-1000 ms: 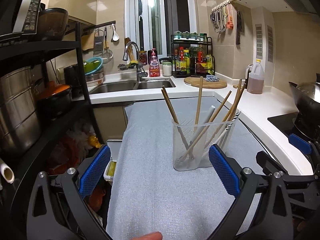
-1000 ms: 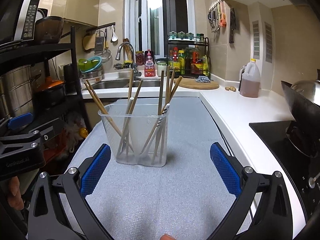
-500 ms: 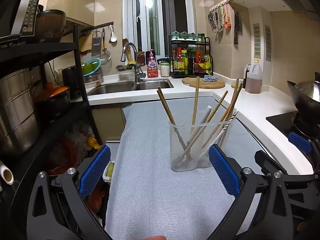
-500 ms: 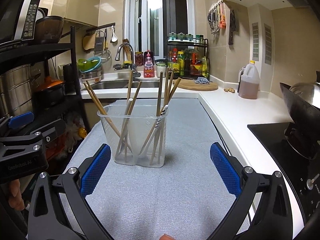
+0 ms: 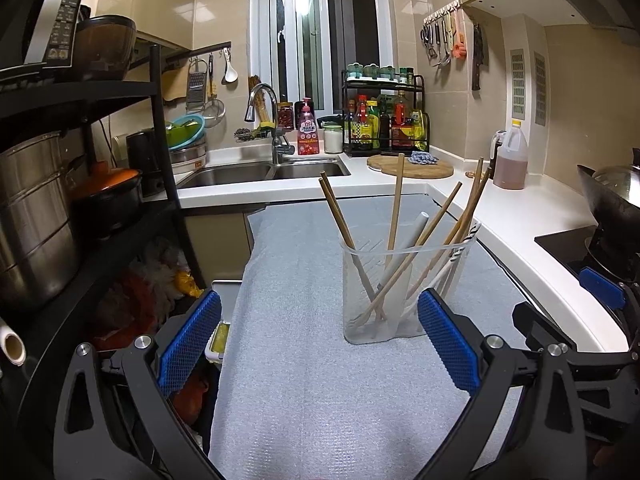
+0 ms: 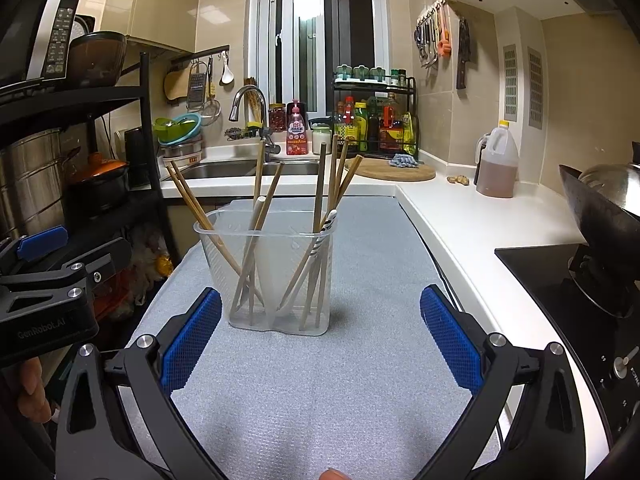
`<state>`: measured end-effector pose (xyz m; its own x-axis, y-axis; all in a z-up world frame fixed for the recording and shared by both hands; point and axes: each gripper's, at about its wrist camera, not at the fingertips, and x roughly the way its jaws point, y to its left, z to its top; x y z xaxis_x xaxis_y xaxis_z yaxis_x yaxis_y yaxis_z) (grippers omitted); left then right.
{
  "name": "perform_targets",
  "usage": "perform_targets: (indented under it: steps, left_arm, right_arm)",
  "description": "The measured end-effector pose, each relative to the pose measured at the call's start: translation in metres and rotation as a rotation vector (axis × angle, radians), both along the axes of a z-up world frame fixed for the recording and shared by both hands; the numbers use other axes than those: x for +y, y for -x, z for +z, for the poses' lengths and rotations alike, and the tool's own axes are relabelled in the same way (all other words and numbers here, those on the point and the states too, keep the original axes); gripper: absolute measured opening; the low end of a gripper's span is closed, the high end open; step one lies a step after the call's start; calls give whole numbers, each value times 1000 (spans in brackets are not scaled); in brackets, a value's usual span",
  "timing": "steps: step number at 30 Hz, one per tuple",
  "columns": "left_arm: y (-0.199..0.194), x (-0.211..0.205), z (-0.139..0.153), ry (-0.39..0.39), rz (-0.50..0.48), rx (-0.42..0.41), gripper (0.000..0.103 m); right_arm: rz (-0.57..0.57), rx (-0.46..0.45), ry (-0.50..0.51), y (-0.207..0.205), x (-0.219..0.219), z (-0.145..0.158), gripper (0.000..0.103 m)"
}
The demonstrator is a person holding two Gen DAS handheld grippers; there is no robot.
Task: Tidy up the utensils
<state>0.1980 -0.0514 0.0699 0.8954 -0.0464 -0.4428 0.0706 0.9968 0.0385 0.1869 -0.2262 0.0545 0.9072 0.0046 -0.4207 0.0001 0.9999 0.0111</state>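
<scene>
Left wrist view: left gripper [image 5: 320, 336] is spread wide and empty; the clear holder [image 5: 394, 280] with chopsticks [image 5: 395, 204] stands on the grey mat [image 5: 304, 380], ahead and right.

Right wrist view: right gripper [image 6: 320, 334] is spread wide and empty; holder centred just ahead.

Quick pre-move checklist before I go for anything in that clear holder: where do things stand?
1. Left gripper open, holding nothing: ok.
2. Right gripper open, holding nothing: ok.
3. Clear plastic utensil holder upright on the grey mat: ok.
4. Wooden chopsticks all inside the holder, leaning, none on the mat: ok.
5. Mat between right gripper and holder free of obstacles: ok.
6. Chopsticks sorted by compartment: cannot tell.
</scene>
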Motion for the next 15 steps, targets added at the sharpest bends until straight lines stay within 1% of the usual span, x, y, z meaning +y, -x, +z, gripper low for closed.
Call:
perform_targets:
  steps: [15]
  left_arm:
    - [-1,1,-1,-3,0,-5,95]
  right_arm:
    - [5,0,0,-2,2,-1,98]
